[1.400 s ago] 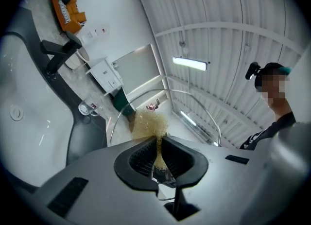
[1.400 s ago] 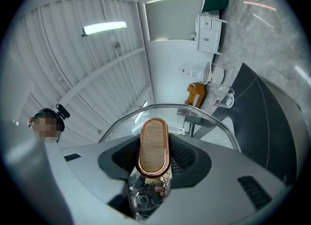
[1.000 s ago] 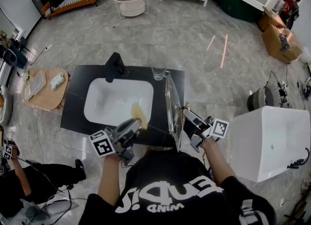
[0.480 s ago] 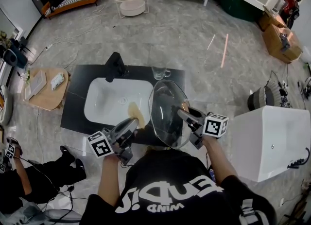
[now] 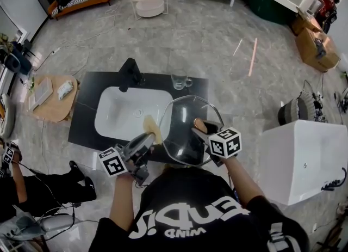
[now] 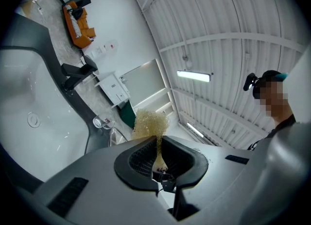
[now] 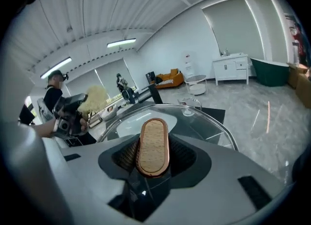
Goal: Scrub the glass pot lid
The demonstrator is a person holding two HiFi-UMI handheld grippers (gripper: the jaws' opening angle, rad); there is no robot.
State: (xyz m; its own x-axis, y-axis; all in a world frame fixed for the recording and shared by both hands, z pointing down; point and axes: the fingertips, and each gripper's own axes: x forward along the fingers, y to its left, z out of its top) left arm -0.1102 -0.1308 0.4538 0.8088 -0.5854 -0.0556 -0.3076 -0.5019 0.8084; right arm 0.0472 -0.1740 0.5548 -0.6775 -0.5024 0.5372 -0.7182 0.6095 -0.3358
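The glass pot lid (image 5: 176, 119) hangs tilted over the counter's front edge, its top toward me. My right gripper (image 5: 199, 129) is shut on its oval wooden handle (image 5: 199, 123). In the right gripper view the handle (image 7: 153, 141) sits between the jaws of the right gripper (image 7: 153, 155), with the glass rim (image 7: 214, 124) beyond. My left gripper (image 5: 150, 137) is shut on a yellow mesh scrubber (image 5: 153, 127), just left of the lid's edge. The scrubber (image 6: 150, 123) sticks out past the left gripper (image 6: 156, 157) in the left gripper view.
A white sink basin (image 5: 128, 114) is set in a black counter (image 5: 84, 123) with a black faucet (image 5: 130, 72) and a glass mug (image 5: 179, 80) at the back. A white tub (image 5: 296, 155) stands at right and a wooden side table (image 5: 54, 104) at left.
The lid has swung from edge-on and upright to tilted with its top toward me, and sunk left toward the scrubber. The left gripper has stayed where it was.
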